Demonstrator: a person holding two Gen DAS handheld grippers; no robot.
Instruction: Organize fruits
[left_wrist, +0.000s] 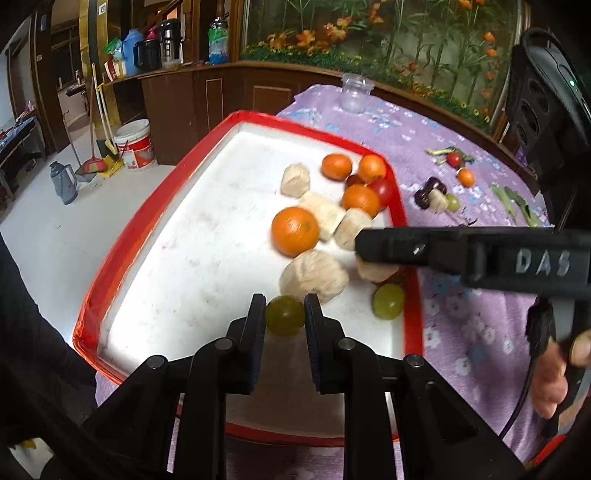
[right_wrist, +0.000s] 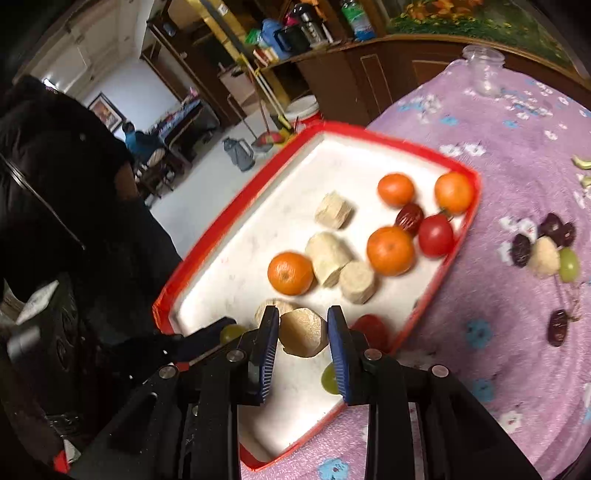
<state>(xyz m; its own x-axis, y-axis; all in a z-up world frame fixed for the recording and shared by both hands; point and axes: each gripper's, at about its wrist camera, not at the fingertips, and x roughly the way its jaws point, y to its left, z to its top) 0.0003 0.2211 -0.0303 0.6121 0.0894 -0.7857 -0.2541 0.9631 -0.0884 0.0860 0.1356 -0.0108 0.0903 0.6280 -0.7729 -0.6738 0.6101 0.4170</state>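
A red-rimmed white tray (left_wrist: 110, 280) (right_wrist: 207, 258) on the purple cloth holds several oranges (left_wrist: 295, 230), pale banana chunks (left_wrist: 314, 278), a cherry tomato (right_wrist: 436, 236), a date and a green grape (left_wrist: 388, 301). My left gripper (left_wrist: 285, 314) is shut on a green grape (left_wrist: 285, 315) just above the tray's near part. My right gripper (right_wrist: 303, 330) is shut on a pale banana chunk (right_wrist: 303, 332) over the tray's near right side; in the left wrist view its finger (left_wrist: 391, 245) crosses from the right.
On the cloth right of the tray lie dates (right_wrist: 556, 326), a banana chunk (right_wrist: 545, 256), a grape (right_wrist: 569, 264), a small orange (left_wrist: 465, 177), a tomato (left_wrist: 453, 158) and green peels. A clear plastic jar (left_wrist: 355, 92) stands at the far edge.
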